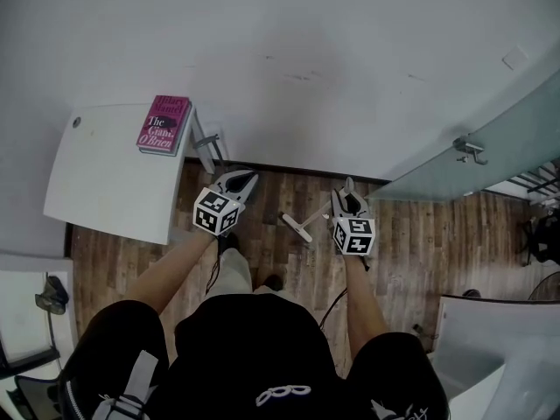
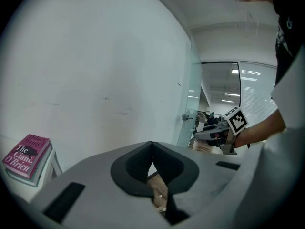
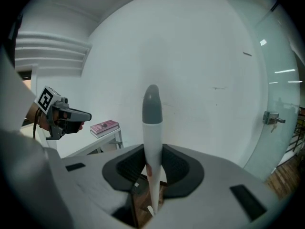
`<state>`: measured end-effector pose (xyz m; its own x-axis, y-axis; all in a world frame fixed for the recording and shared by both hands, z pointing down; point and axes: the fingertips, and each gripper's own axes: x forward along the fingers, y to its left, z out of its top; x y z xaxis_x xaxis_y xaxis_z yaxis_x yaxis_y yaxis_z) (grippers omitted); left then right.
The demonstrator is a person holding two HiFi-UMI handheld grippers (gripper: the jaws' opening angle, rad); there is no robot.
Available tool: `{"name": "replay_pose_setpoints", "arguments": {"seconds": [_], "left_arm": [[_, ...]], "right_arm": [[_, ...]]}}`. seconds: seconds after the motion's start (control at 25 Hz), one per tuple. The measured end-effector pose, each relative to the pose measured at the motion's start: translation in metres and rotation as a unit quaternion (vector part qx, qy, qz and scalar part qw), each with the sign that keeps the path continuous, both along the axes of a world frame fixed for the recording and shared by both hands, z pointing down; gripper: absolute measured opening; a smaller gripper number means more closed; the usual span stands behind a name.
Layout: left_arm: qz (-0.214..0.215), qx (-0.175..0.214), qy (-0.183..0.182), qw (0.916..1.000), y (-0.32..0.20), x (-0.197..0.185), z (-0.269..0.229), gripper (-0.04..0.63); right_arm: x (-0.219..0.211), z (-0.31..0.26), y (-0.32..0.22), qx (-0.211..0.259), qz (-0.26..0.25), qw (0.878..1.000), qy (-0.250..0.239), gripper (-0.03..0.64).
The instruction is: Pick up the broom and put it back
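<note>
Left of the broom point(image 3: 152, 142), a book point(image 1: 164, 123) reads "The Giant O'Brien".

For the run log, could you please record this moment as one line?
right gripper: shut on broom | left gripper: shut, empty

In the head view, the right gripper point(image 1: 350, 195) covers most of the broom point(image 1: 296, 226) stick. Only the broom's head and a short bit of stick show. In the right gripper view, the broom's head is hidden under the jaws. Left of the broom, the small print on the book point(image 1: 164, 123) is too tiny to read.
</note>
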<state>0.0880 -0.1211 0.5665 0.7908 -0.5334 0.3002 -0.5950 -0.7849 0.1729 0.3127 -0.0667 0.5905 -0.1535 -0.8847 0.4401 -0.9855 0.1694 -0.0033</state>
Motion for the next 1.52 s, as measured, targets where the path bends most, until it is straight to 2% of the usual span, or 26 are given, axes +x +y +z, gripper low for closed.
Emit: {"name": "replay_pose_setpoints", "arguments": {"seconds": [0.48,0.92,1.52], "left_arm": [[0.007,-0.021,-0.009,0.9997,-0.068,-0.034,0.023,0.021],[0.004,-0.038,-0.024,0.9990,-0.116,-0.063,0.049,0.021],[0.021,-0.064,-0.028,0.9973,-0.166,-0.095,0.082,0.021]], "right_arm": [[-0.052,0.035,-0.066,-0.035,-0.015,0.999,-0.004,0.114],[-0.106,0.087,-0.128,-0.080,-0.048,0.996,0.003,0.114],[-0.149,0.145,-0.186,-0.131,-0.041,0.990,0.008,0.114]]}}
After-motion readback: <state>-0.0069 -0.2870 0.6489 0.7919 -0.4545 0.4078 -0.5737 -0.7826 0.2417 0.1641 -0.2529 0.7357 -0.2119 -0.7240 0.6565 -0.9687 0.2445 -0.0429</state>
